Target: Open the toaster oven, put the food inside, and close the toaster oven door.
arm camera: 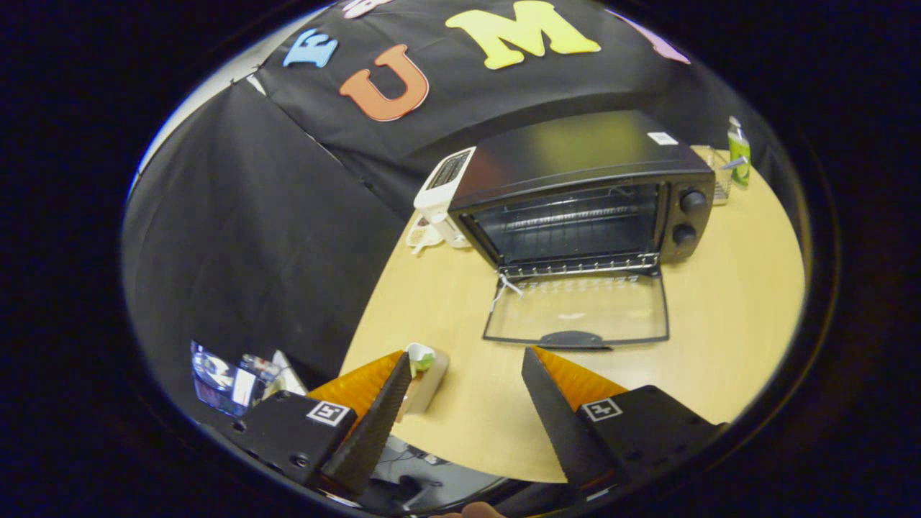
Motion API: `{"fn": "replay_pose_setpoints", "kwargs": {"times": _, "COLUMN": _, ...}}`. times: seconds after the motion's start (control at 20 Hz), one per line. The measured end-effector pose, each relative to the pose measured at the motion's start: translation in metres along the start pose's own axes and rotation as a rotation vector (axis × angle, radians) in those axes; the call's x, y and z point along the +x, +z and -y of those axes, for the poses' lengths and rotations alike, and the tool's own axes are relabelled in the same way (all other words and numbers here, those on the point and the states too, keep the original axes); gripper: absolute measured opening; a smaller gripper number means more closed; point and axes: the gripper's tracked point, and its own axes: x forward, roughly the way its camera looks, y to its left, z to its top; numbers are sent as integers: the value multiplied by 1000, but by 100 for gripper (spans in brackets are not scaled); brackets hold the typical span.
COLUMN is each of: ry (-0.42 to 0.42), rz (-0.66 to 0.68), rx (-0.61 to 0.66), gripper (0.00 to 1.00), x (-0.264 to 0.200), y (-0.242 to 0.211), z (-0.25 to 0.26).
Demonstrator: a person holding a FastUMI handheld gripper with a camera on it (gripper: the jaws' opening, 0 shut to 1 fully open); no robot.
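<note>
Item: small pale food piece w/ green top (424, 374), on wooden table (719, 338) beside left finger; likely light, soft — pinch its sides. Gripper (466, 363) wide open, empty. Black toaster oven (583, 194) open beyond.

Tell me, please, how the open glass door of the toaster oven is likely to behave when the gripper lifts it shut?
The door looks like rigid framed glass, so it should swing stiffly on its hinge. Its handle looks smooth and low, so fingers may slip. The open gripper holds nothing. The oven probably stays put.
</note>
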Motion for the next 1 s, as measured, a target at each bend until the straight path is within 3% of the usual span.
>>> {"fn": "replay_pose_setpoints", "kwargs": {"times": 0.2, "ry": 97, "rz": -139, "rx": 69, "gripper": 100, "x": 19, "y": -31, "z": -36}}
{"fn": "replay_pose_setpoints", "kwargs": {"times": 0.55, "ry": 153, "rz": -296, "rx": 159, "gripper": 91, "x": 77, "y": -80, "z": -74}}
{"fn": "replay_pose_setpoints", "kwargs": {"times": 0.75, "ry": 86, "rz": -346, "rx": 160, "gripper": 83, "x": 105, "y": -99, "z": -67}}
{"fn": "replay_pose_setpoints", "kwargs": {"times": 0.95, "ry": 56, "rz": -361, "rx": 165, "gripper": 67, "x": 119, "y": -104, "z": -63}}
{"fn": "replay_pose_setpoints", "kwargs": {"times": 1.0, "ry": 59, "rz": -359, "rx": 172, "gripper": 60, "x": 118, "y": -104, "z": -66}}
